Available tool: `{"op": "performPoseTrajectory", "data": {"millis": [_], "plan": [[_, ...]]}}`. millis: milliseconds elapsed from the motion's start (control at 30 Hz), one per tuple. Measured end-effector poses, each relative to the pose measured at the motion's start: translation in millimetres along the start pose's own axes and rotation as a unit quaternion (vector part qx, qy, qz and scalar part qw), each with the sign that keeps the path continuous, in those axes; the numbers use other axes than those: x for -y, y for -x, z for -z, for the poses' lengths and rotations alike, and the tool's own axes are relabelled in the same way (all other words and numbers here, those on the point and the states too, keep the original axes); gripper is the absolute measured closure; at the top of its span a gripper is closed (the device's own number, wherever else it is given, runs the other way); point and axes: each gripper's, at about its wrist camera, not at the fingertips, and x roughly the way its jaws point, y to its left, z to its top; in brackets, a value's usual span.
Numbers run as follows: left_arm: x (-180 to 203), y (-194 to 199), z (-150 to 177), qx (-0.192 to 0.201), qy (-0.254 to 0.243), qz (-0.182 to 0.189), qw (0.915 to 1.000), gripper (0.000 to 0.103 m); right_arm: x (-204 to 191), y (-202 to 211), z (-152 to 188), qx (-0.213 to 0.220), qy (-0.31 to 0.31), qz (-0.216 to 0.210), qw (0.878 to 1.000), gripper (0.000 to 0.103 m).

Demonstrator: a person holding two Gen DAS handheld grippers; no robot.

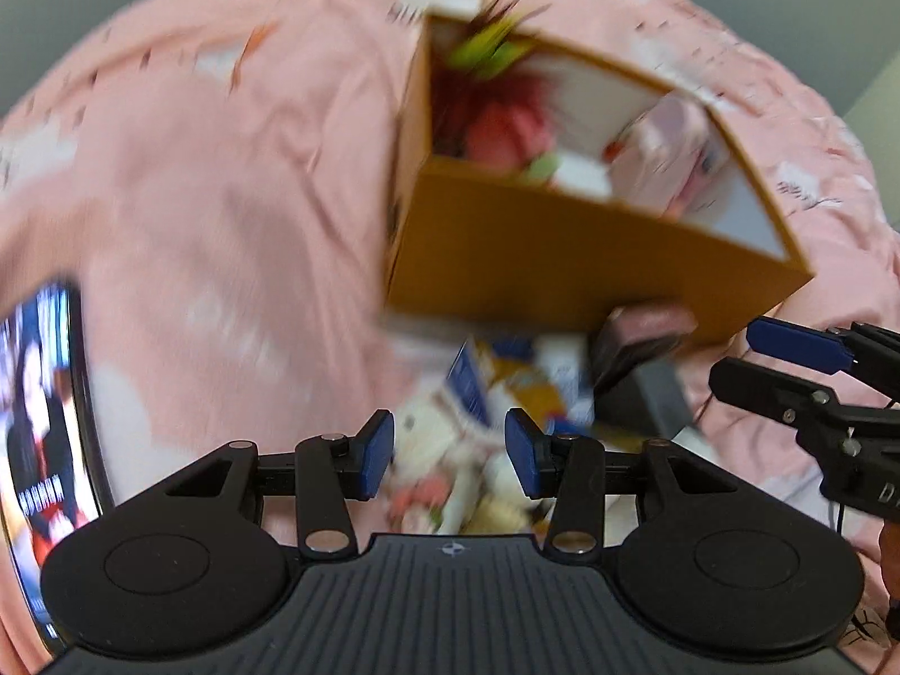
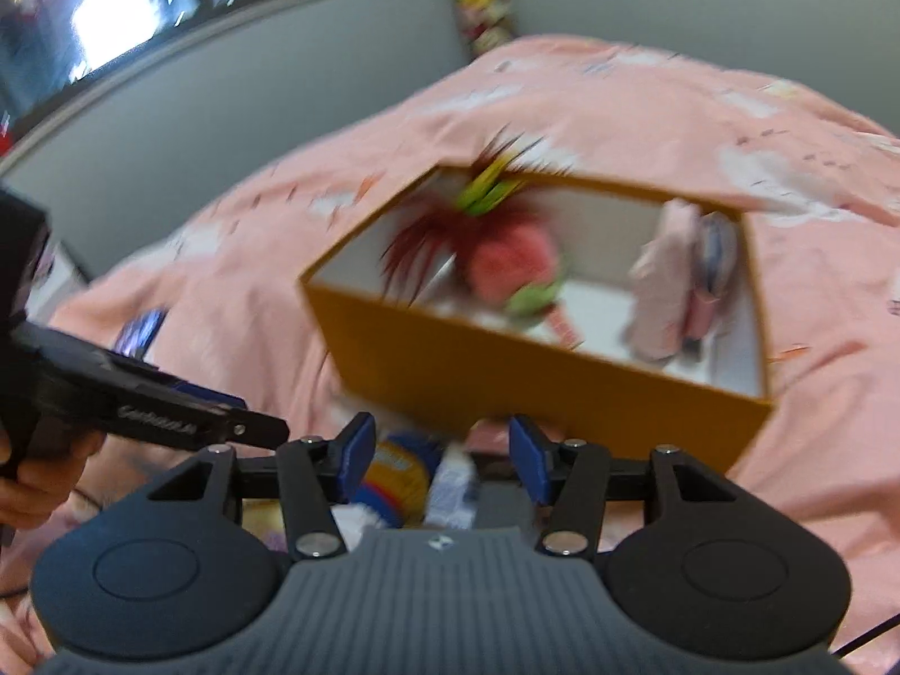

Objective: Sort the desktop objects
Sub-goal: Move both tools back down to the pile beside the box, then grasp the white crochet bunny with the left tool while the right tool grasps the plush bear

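An open orange box (image 1: 562, 264) (image 2: 506, 377) stands on a pink bedspread. Inside it lie a red and pink plush toy with green leaves (image 1: 500, 124) (image 2: 506, 264) and a pink pouch (image 1: 664, 157) (image 2: 669, 287). A blurred pile lies in front of the box: a blue and yellow packet (image 1: 506, 377) (image 2: 399, 472), a white bottle (image 2: 455, 484), a white and pink soft item (image 1: 444, 450) and a dark block (image 1: 635, 349). My left gripper (image 1: 450, 453) (image 2: 253, 416) hangs open above the pile. My right gripper (image 2: 443, 458) (image 1: 731, 354) is open over it too, holding nothing.
The pink bedspread (image 1: 225, 197) (image 2: 647, 112) covers the whole surface, with wrinkles. A lit screen (image 1: 45, 422) lies at the left edge of the left wrist view. A grey wall and a bright window (image 2: 140, 0) stand behind. A hand (image 2: 34, 484) holds the left gripper.
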Motion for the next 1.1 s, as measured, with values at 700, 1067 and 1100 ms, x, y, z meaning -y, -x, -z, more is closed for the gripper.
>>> {"op": "performPoseTrajectory", "data": {"millis": [700, 1067, 1100], "plan": [[-19, -19, 20, -0.054, 0.035, 0.024, 0.9976, 0.054, -33, -93, 7, -0.151, 0.076, -0.083, 0.982, 0.061], [-6, -31, 23, -0.068, 0.005, 0.026, 0.9973, 0.046, -11, -89, 15, -0.161, 0.056, -0.086, 0.981, 0.056], [-4, -32, 23, -0.071, 0.002, 0.027, 0.9971, 0.046, -11, -88, 15, -0.161, 0.058, -0.085, 0.982, 0.056]]}}
